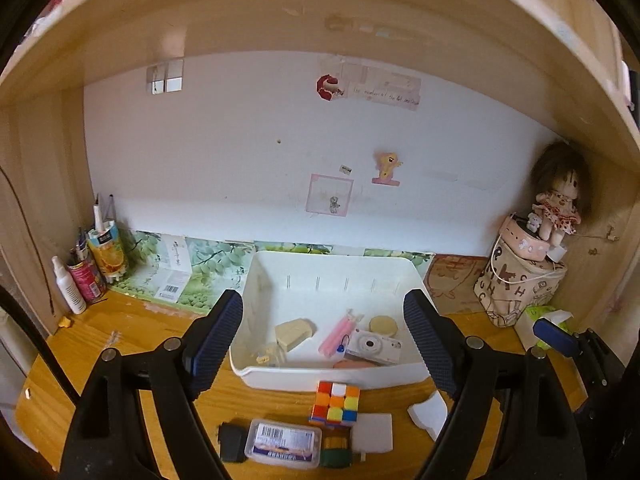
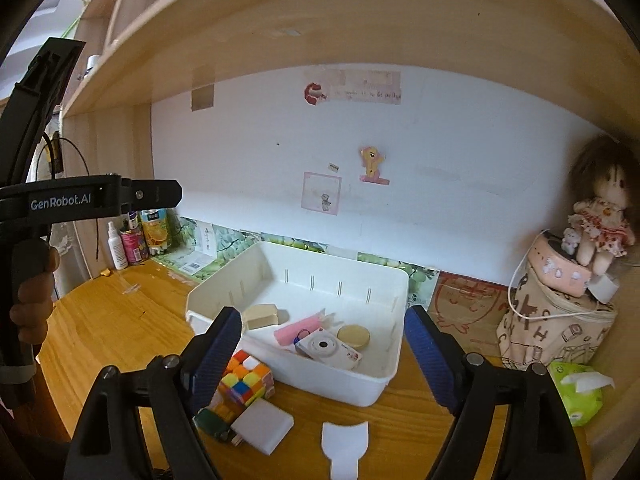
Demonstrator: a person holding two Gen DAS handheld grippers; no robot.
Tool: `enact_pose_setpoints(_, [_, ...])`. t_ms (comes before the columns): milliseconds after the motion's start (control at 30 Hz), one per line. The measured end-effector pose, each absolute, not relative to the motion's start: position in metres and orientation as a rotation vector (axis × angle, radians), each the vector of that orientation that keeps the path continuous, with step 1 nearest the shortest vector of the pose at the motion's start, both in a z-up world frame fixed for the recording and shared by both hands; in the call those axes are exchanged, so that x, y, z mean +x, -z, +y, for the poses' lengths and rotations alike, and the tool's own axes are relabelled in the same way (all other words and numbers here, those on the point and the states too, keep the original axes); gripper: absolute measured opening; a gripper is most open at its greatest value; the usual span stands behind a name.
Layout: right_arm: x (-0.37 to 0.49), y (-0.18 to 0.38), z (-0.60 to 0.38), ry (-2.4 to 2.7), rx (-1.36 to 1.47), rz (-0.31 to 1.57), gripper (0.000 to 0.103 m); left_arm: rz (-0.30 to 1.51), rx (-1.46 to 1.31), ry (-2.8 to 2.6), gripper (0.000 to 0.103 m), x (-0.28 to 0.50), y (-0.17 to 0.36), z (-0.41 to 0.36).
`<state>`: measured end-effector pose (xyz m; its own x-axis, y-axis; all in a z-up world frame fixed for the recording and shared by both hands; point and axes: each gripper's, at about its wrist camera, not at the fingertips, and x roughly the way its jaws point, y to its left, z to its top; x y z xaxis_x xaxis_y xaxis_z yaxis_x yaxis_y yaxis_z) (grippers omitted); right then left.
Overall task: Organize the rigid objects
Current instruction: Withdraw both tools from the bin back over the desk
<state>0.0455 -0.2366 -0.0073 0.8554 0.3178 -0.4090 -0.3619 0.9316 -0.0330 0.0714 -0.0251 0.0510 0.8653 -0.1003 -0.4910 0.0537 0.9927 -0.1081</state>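
Both the left tongs and right tongs gape empty. The right finger hides part of the cube; only the left view shows the clear case.

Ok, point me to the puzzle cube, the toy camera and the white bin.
puzzle cube [image 1: 335, 404], left wrist view, centre of its top face.
toy camera [image 2: 329, 348], right wrist view, on its front by the lens.
white bin [image 2: 320, 382], right wrist view, bare near outer wall.
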Motion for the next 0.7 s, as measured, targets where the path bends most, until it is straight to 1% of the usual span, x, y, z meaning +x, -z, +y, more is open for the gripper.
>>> enact_pose_setpoints(367, [-0.002,0.022,-0.243,-0.35,-0.087,0.457,0.084,0.603,-0.099,0.066,0.085,0.022,-0.03,-0.024])
enact_pose_setpoints(700, [-0.023,0.048,-0.254,-0.323,-0.049,0.564,0.084,0.786,-0.191,0.058,0.085,-0.002,0.006,-0.015])
